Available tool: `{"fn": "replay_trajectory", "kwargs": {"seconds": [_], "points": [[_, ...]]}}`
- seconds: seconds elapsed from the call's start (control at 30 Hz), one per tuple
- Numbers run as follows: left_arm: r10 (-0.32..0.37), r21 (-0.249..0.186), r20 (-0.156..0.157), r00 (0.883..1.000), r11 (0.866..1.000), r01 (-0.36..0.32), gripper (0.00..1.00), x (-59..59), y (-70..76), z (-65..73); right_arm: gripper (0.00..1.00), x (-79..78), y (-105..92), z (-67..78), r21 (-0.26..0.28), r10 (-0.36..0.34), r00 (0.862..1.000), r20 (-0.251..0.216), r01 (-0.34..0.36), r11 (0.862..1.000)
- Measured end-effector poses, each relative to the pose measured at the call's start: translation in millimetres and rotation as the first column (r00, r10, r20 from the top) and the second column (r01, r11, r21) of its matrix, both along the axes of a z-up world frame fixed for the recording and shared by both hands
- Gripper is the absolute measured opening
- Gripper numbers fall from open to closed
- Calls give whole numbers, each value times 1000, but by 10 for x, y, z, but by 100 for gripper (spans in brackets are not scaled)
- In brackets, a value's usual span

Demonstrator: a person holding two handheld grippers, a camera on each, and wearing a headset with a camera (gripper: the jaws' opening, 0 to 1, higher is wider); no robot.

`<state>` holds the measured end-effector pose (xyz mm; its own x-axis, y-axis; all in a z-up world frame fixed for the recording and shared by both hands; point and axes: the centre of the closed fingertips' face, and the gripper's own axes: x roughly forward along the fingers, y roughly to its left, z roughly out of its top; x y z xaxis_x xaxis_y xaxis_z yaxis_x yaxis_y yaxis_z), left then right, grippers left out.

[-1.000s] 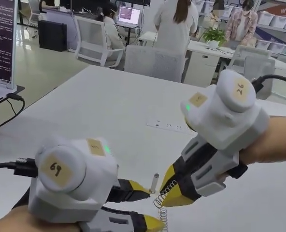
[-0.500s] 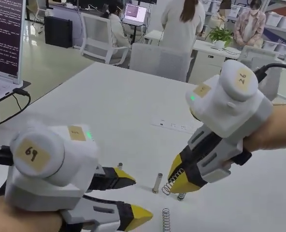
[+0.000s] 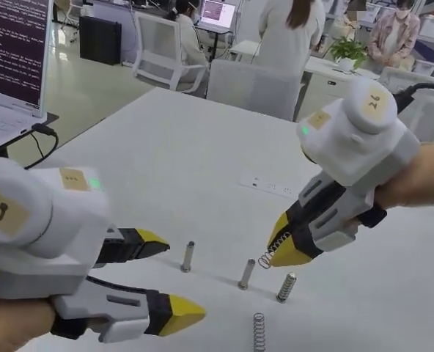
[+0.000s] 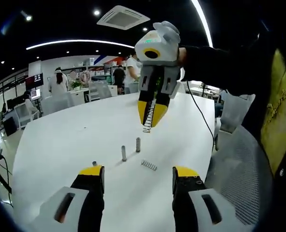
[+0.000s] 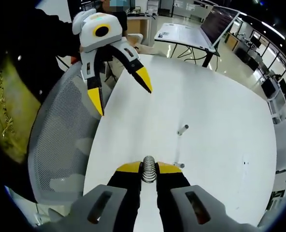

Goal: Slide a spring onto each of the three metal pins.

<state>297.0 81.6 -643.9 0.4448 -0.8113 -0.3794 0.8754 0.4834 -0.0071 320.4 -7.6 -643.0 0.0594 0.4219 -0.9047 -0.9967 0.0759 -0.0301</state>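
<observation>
- Gripping the held spring [image 3: 266, 259] by its upper coils, the right gripper [image 3: 289, 249] has its jaws pinched tight on it. The free lower end hangs just above and beside the middle pin [image 3: 246, 273].
- We note the left gripper [image 3: 166, 275] spread wide with nothing in it, near the left pin [image 3: 188, 257], which is bare.
- A fitted spring [image 3: 285, 289] already sits round the right pin [image 3: 290, 276]. A loose spring [image 3: 259, 331] lies on the table [image 3: 166, 161] just in front of the pins.
- We judge the step in hand to be threading the held spring over the middle pin.
- To do it well, we would bring the spring upright, centre its open end over the pin top, then lower it straight. A tilted approach may snag a coil or knock the pin.
- We would let go only once several coils surround the pin.
- We cannot tell whether the pins are seated in holes or merely standing on the table.
- In the right gripper view the spring shows end-on and a jaw partly cuts off the nearer pin, so alignment is hard to read there.
</observation>
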Motion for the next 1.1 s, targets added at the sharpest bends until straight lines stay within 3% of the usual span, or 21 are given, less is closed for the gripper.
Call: {"fn": "replay_trajectory", "kwargs": {"seconds": [0.33, 0.43, 0.6, 0.73, 1.1], "points": [[51, -27, -30, 998, 998, -52, 73, -11, 176, -45, 8, 208, -13, -36, -13, -19, 1000, 6, 19, 1000], [61, -42, -56, 997, 997, -63, 79, 0, 256, -105, 8, 270, -21, -75, -21, -25, 1000, 10, 25, 999], [53, -62, -51, 997, 997, -56, 87, -1, 312, -139, 8, 356, -31, -127, -24, -35, 999, 9, 35, 999], [56, -52, -48, 997, 997, -59, 92, 12, 330, -189, 8, 429, -55, -174, -31, -45, 999, 13, 45, 998], [66, -58, -64, 996, 996, -70, 94, 51, 307, -191, 8, 594, -105, -316, -53, -67, 998, 8, 67, 996]]}}
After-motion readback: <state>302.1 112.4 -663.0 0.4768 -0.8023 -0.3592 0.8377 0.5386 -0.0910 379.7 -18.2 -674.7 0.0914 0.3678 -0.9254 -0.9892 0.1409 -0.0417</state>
